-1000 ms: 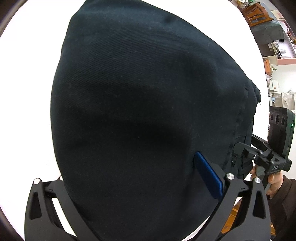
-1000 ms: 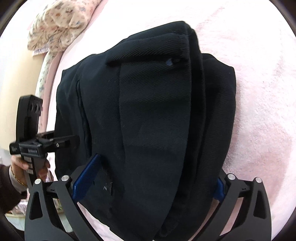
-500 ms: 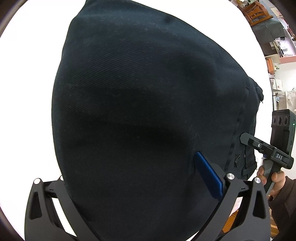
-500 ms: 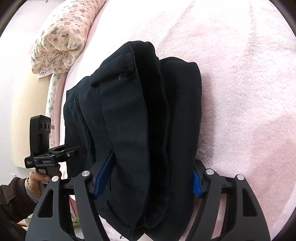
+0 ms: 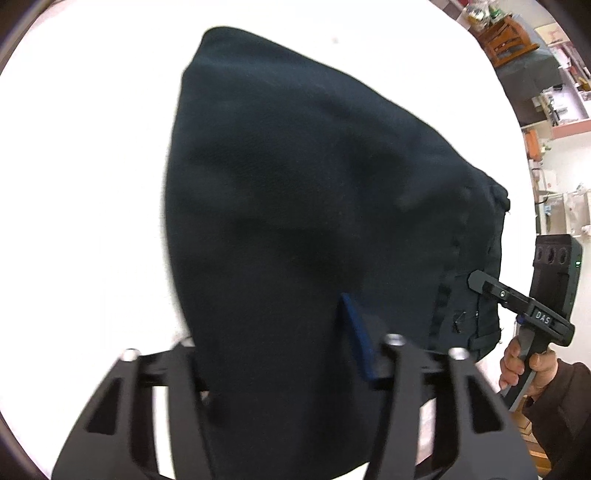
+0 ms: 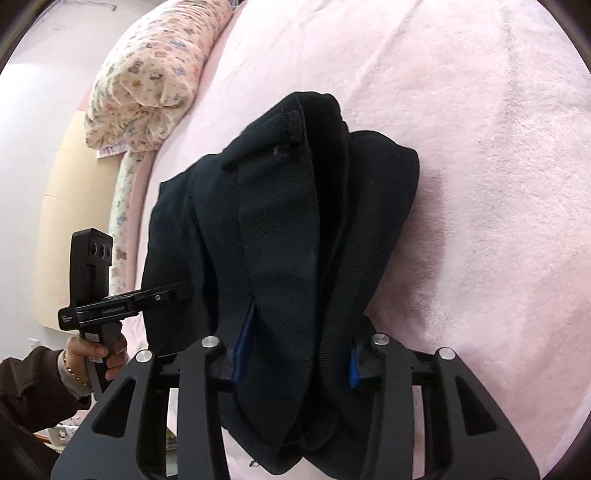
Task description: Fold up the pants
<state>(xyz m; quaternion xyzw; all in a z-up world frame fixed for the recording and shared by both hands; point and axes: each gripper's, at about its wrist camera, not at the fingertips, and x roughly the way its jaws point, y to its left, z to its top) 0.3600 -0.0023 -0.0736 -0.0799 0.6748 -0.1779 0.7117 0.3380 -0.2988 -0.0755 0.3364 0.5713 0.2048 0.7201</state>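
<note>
The dark folded pants (image 6: pixel 288 221) lie as a thick bundle on the pink blanket (image 6: pixel 480 147). My right gripper (image 6: pixel 299 332) is closing, and its blue pads (image 6: pixel 242 343) press on both sides of the near end of the bundle. In the left wrist view the pants (image 5: pixel 314 203) fill the middle. My left gripper (image 5: pixel 269 325) is closing around their near edge, with one blue pad (image 5: pixel 356 339) against the cloth and the other finger hidden under it. Each gripper shows in the other's view, held by a hand: the right gripper (image 5: pixel 476 282), the left gripper (image 6: pixel 175 291).
A rolled floral quilt (image 6: pixel 147 81) lies at the far left of the bed, beside a beige headboard (image 6: pixel 62 221). Pink blanket stretches to the right of the pants. A wooden chair (image 5: pixel 506 33) and shelves (image 5: pixel 561 110) stand beyond the bed.
Both grippers' jaws have narrowed onto the pants. The right gripper bunched the bundle narrower. The left camera has pulled back, so the pants look smaller.
</note>
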